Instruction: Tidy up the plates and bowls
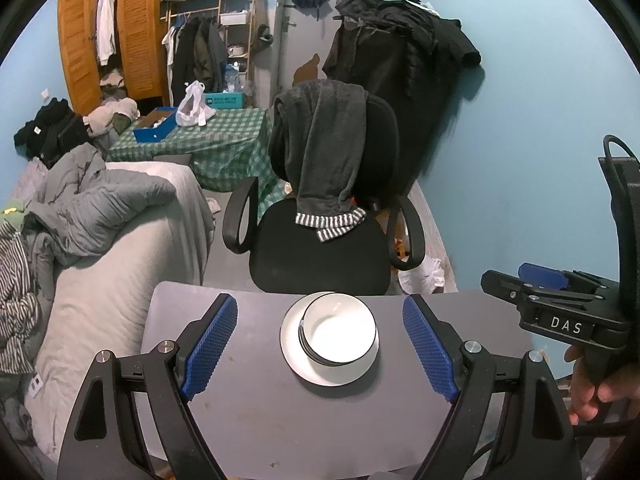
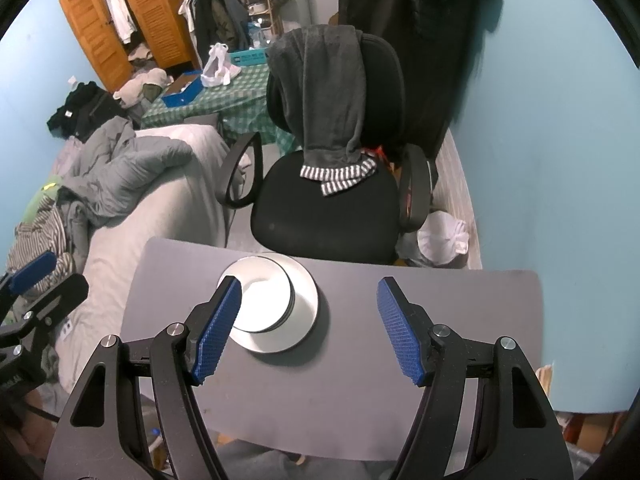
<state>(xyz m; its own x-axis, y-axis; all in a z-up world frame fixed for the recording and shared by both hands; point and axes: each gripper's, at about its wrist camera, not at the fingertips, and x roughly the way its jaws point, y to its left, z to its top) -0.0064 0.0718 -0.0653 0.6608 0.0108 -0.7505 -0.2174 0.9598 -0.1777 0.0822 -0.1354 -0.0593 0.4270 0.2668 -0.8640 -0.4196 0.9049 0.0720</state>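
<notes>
Bed with grey cover [image 1: 120,288] seen at left, crumpled grey quilted duvet [image 1: 104,200] piled on it. Black swivel office chair w/ armrests [image 1: 320,256] seen beyond far edge of desk; dark grey garment w/ striped cuffs [image 1: 324,152] draped over its backrest. Orange louvred wooden wardrobe [image 1: 116,36] noted at far left, doors open, clothes visible inside. Green checked cloth-covered table [image 1: 208,136] noted beyond bed, w/ blue box and white plastic bag on top.

Flat grey rectangular desk [image 1: 256,408] in foreground. Task items found near desk's far edge, approx. centred in left wrist view: white round plate [image 1: 294,344] lying flat on desk, stack of white bowls w/ dark rims [image 1: 338,330] nested on plate, offset toward far side. Top bowl upright. Exact no. of bowls cannot be told; several rims seen at stack's left side.

Left gripper [image 1: 320,350] held above desk, released: blue textured pads spread wide, plate and bowl stack seen between them but not touched. Right gripper [image 2: 310,328] also released, pads wide apart, nothing grasped. In right wrist view the stack [image 2: 262,300] sits just beside left pad, partly hidden by it; plate rim [image 2: 308,292] seen to right of bowls. Right gripper's body, labelled "DAS", seen at right edge of left wrist view, held by person's hand [image 1: 592,392].
</notes>
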